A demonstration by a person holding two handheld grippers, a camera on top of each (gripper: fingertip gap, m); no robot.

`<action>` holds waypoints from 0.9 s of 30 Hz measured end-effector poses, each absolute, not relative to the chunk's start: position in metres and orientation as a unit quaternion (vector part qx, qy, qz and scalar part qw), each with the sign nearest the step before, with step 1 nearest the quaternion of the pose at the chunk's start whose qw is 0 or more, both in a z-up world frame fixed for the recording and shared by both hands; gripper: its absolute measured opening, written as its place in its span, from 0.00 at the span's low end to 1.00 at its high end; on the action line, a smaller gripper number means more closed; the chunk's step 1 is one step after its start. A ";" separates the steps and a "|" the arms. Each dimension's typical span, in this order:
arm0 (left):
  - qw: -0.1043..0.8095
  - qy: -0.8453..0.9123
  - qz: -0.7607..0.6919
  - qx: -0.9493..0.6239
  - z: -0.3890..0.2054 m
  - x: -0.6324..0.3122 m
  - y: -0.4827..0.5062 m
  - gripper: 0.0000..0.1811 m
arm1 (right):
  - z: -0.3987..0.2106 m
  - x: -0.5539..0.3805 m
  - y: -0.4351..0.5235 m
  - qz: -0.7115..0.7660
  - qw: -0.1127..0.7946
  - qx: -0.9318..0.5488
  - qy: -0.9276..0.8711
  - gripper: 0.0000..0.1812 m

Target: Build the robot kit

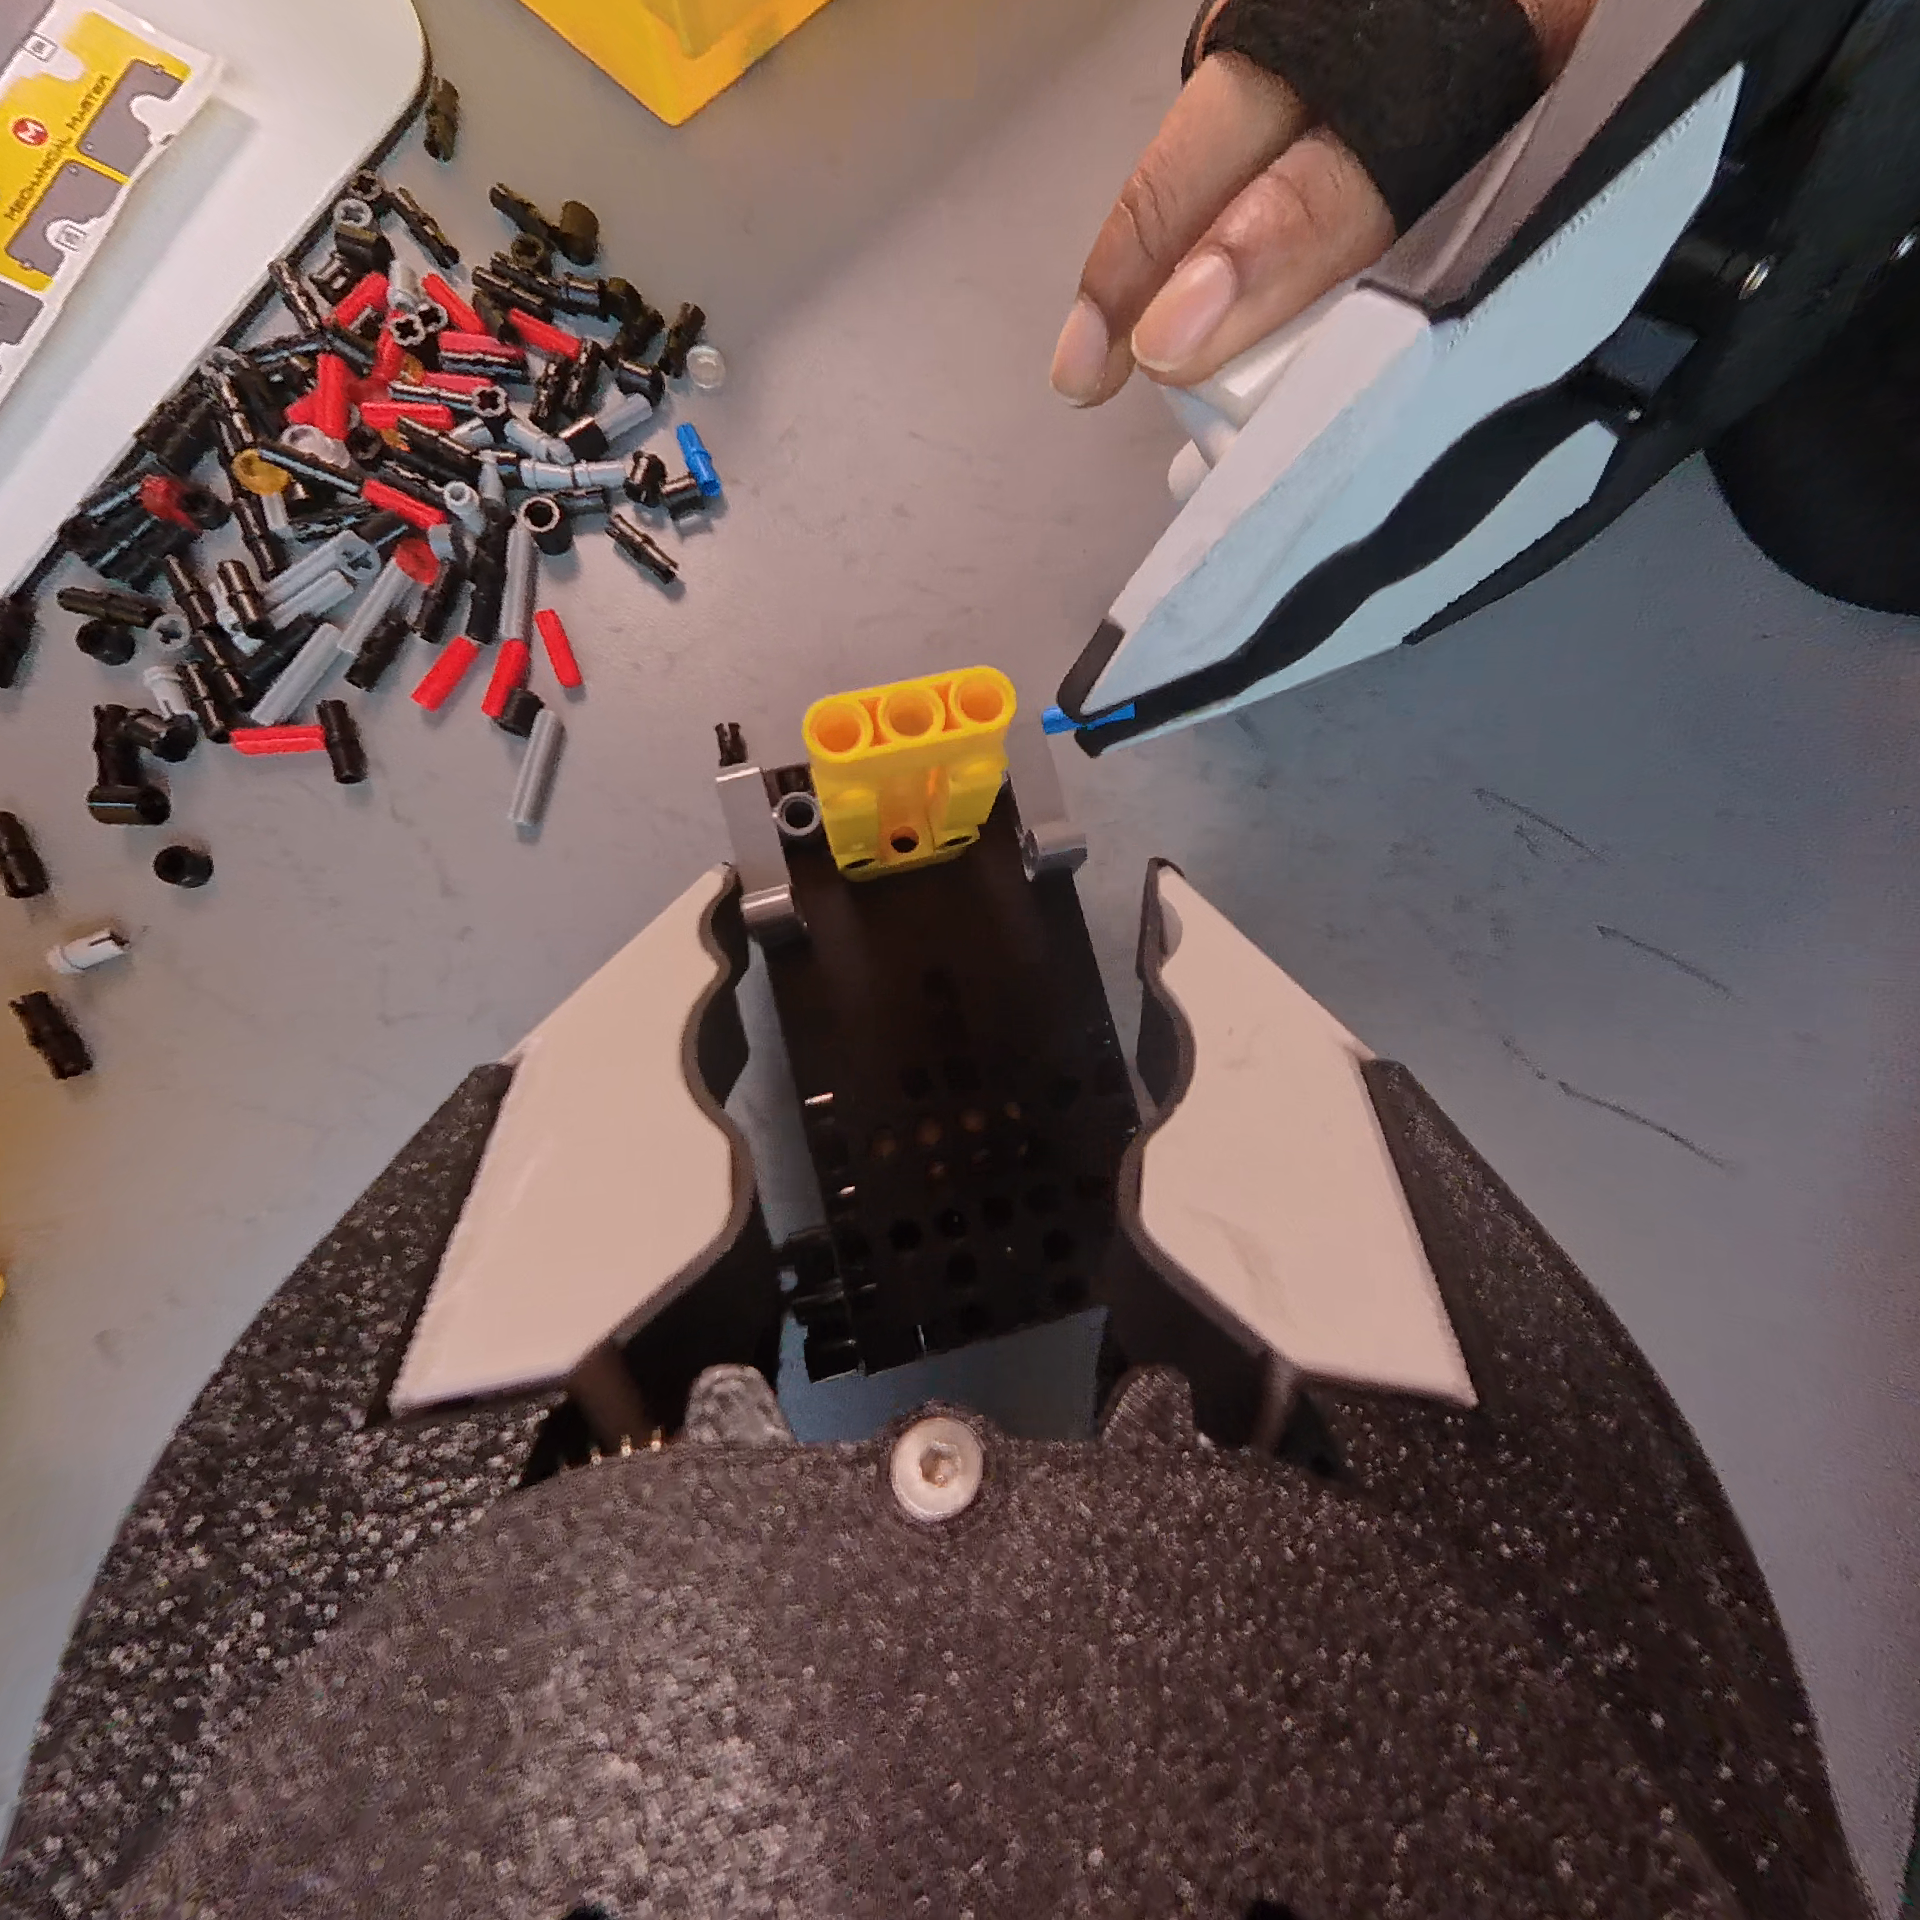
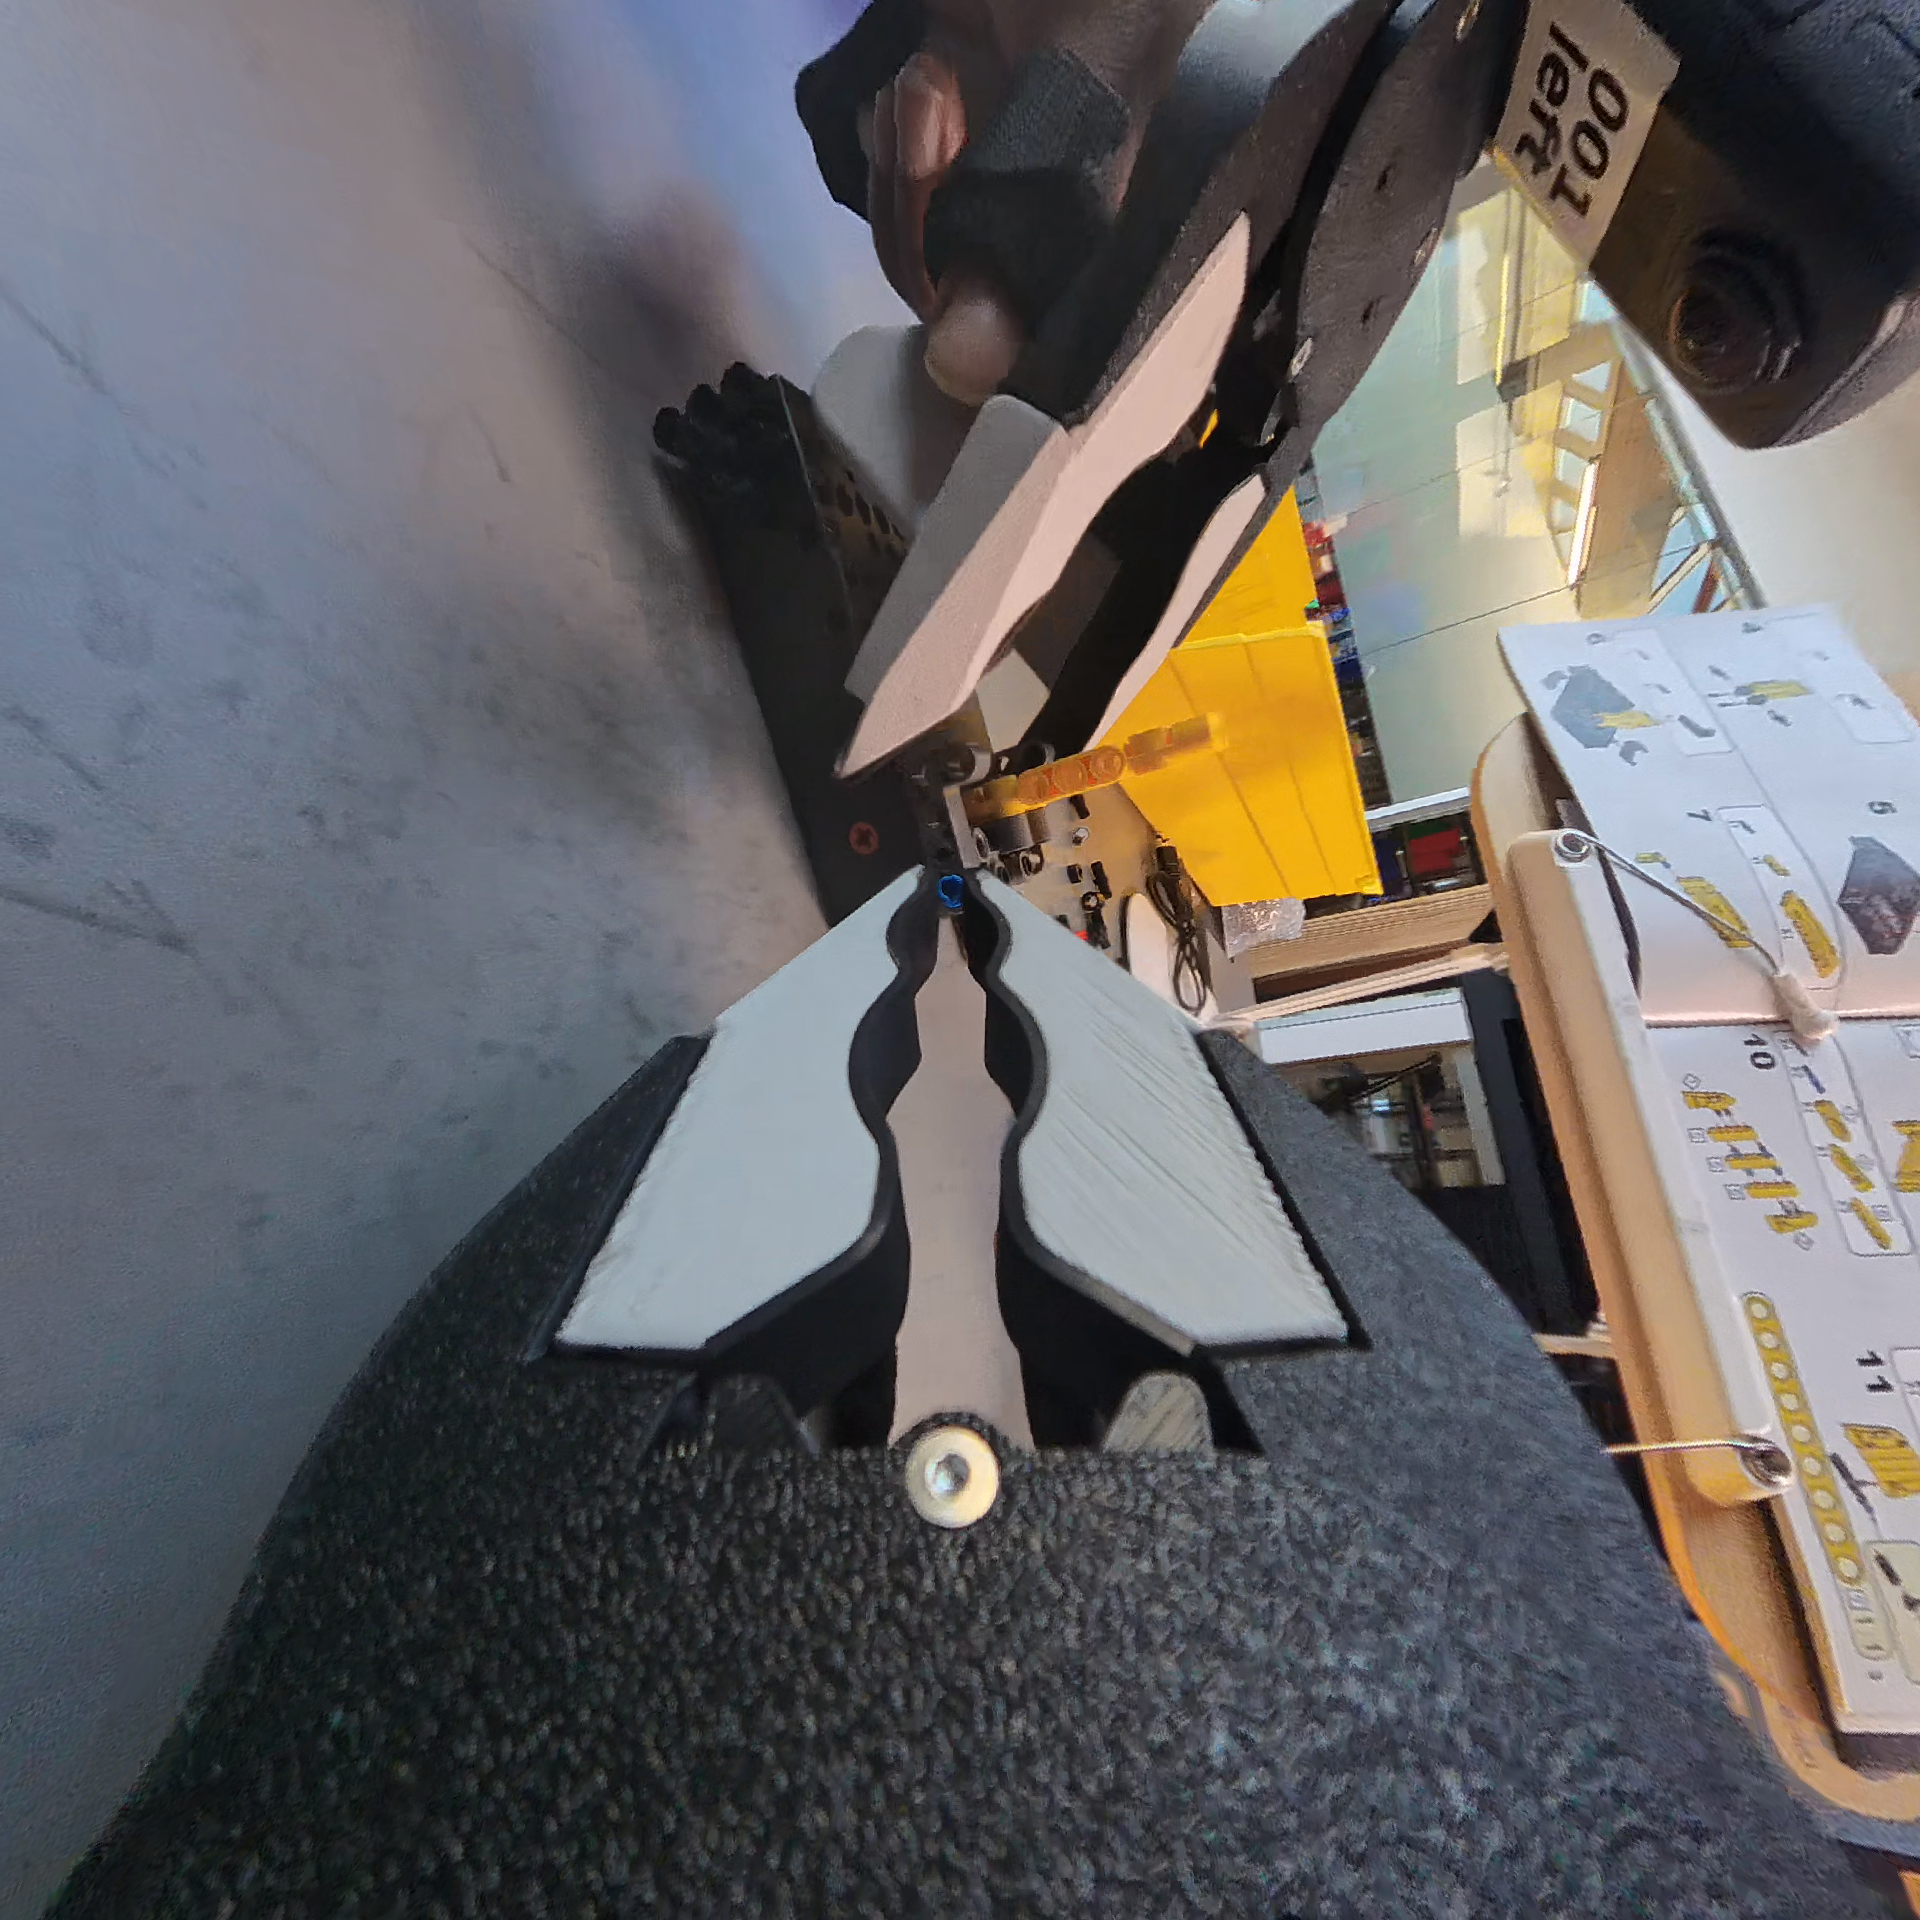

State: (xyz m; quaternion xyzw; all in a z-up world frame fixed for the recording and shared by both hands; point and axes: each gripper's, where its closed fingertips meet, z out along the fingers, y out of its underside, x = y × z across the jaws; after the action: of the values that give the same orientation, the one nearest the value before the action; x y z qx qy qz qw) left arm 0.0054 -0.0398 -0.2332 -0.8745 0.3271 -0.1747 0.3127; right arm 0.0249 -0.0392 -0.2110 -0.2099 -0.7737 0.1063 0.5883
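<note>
- The left gripper [image 1: 940, 904] is clamped on a black perforated brick assembly [image 1: 935, 1122], which sits between its two grey fingers [image 1: 582, 1143] and runs forward past their tips.
- At the far end of that assembly, just ahead of the fingertips, sits a yellow three-hole beam piece [image 1: 906, 764], flanked by grey pieces [image 1: 750, 831].
- The right gripper [image 2: 951, 894] is pinched together on a small blue pin [image 2: 948, 889]; from the left wrist view the pin [image 1: 1055, 719] pokes out of the tips just to the right of the yellow piece, close but apart.
- A person's hand [image 1: 1226, 239] in a black fingerless glove rests on the right gripper's trigger.
- Well off to the left gripper's left, a heap of black, red and grey pins [image 1: 395, 468] lies loose on the grey table [image 1: 1455, 935].
- Beyond the heap, a sticker sheet [image 1: 73, 156].
- To the right gripper's right, an instruction booklet [image 2: 1766, 1039] stands on a wooden holder [image 2: 1621, 1195].
</note>
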 end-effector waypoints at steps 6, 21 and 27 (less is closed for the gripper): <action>0.284 0.352 -0.088 -0.887 -0.242 -0.004 -0.055 0.44 | -0.201 0.032 -0.044 0.137 0.576 -0.239 -0.770 0.02; 0.090 0.306 -0.510 -0.799 -0.214 0.066 -0.137 0.34 | -0.150 0.079 -0.089 0.426 0.428 -0.409 -0.685 0.02; 0.125 0.259 -0.512 -0.809 -0.215 0.054 -0.104 0.31 | -0.165 0.092 -0.109 0.438 0.359 -0.417 -0.711 0.03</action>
State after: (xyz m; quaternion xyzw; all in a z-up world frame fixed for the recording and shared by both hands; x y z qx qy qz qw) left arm 0.0540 -0.1039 -0.2151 -0.8094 0.2590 -0.5122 0.1247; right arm 0.0922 -0.1089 -0.1645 -0.4174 -0.7109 0.4379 0.3587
